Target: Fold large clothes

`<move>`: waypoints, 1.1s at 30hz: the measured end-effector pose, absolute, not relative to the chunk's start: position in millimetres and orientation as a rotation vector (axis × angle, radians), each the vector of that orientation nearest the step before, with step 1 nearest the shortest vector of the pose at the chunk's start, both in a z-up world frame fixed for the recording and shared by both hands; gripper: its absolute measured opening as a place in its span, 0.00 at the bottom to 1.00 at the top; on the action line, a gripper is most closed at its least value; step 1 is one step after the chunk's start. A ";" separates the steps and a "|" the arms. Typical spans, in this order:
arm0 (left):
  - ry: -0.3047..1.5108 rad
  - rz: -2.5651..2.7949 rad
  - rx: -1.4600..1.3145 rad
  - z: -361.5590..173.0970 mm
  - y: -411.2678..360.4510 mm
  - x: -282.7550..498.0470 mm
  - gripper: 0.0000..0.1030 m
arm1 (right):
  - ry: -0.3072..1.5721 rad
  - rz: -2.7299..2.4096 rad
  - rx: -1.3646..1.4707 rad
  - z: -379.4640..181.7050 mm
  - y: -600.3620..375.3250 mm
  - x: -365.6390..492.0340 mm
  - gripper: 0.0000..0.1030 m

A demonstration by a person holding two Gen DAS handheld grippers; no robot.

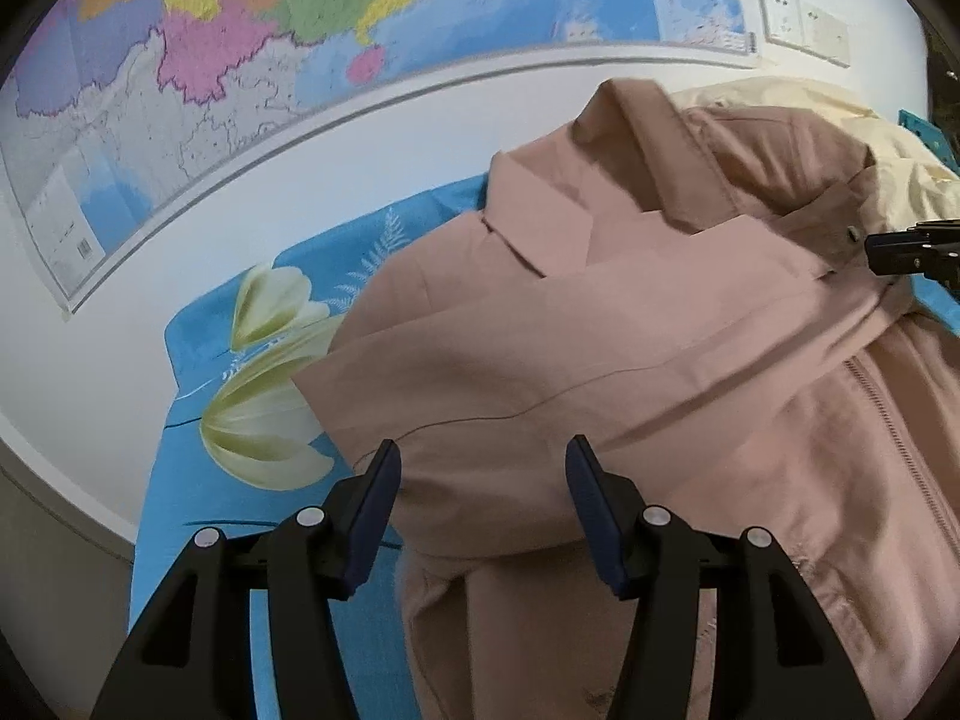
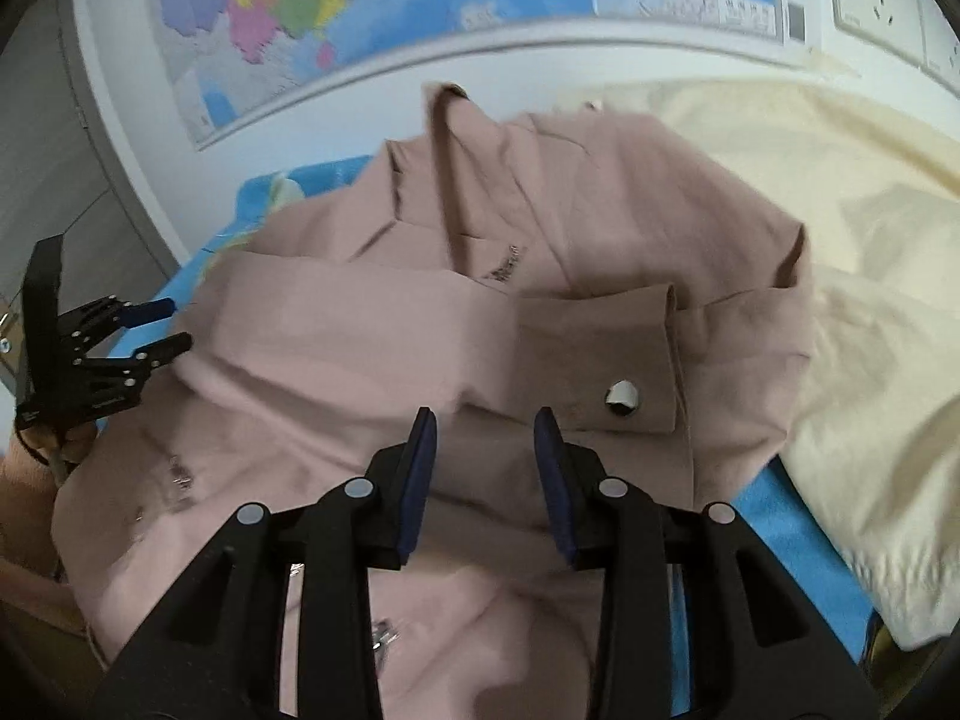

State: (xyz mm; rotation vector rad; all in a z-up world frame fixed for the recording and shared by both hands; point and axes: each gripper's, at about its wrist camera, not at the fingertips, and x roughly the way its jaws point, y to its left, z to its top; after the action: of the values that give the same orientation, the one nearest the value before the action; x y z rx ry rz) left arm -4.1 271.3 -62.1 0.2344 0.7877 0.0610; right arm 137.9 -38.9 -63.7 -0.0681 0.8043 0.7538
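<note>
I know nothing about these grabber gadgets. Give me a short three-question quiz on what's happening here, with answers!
1. True or false: the left gripper is clamped on the pink jacket.
2. What lies beside the pink jacket? A) a cream garment B) a pair of jeans C) a towel
3. Fill in: the sleeve cuff just ahead of the right gripper carries a round metal ____.

Key
1. False: its jaws stand open, with the fabric below them.
2. A.
3. Snap button.
</note>
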 end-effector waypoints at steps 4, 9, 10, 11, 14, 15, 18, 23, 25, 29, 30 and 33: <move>0.778 0.059 0.244 -59.1 266.4 -9.6 0.53 | 0.809 0.781 -0.063 -65.2 -34.3 126.9 0.35; 0.787 0.044 0.201 -53.1 271.5 -24.3 0.63 | 0.861 0.778 -0.020 -73.4 -39.3 125.0 0.39; 0.785 0.031 0.179 -51.2 274.6 -28.8 0.63 | 0.860 0.786 0.004 -71.2 -46.1 121.3 0.40; 0.784 0.015 0.148 -48.6 279.3 -35.4 0.63 | 0.857 0.797 0.030 -68.8 -54.2 116.2 0.46; 0.789 -0.007 0.053 -44.0 298.8 -59.2 0.68 | 0.844 0.826 0.136 -61.8 -86.6 93.8 0.59; 0.799 -0.024 0.015 -44.5 306.2 -67.7 0.70 | 0.847 0.825 0.151 -61.7 -94.5 87.0 0.61; 0.811 -0.028 -0.049 -48.8 324.8 -90.2 0.70 | 0.857 0.786 0.183 -66.1 -123.1 61.7 0.66; 0.872 -0.091 -0.187 -67.7 340.5 -118.3 0.71 | 0.914 0.731 0.261 -89.5 -158.6 30.1 0.70; 0.885 -0.106 -0.195 -73.3 338.6 -127.1 0.71 | 0.930 0.729 0.288 -97.5 -164.8 21.3 0.70; 0.906 -0.141 -0.237 -84.3 334.0 -143.9 0.73 | 0.954 0.743 0.334 -110.7 -172.0 8.2 0.72; 0.911 -0.146 -0.247 -86.7 333.4 -147.7 0.73 | 0.959 0.752 0.344 -114.1 -172.6 4.3 0.72; 0.923 -0.190 -0.276 -92.7 329.9 -160.9 0.78 | 0.948 0.780 0.369 -116.7 -172.8 -1.8 0.75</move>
State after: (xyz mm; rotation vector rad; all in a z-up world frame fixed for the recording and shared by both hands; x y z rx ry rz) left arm -160.9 329.9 -92.7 -0.2764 0.9225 -0.1900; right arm -1.8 -172.8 -116.7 0.3689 0.9480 0.7799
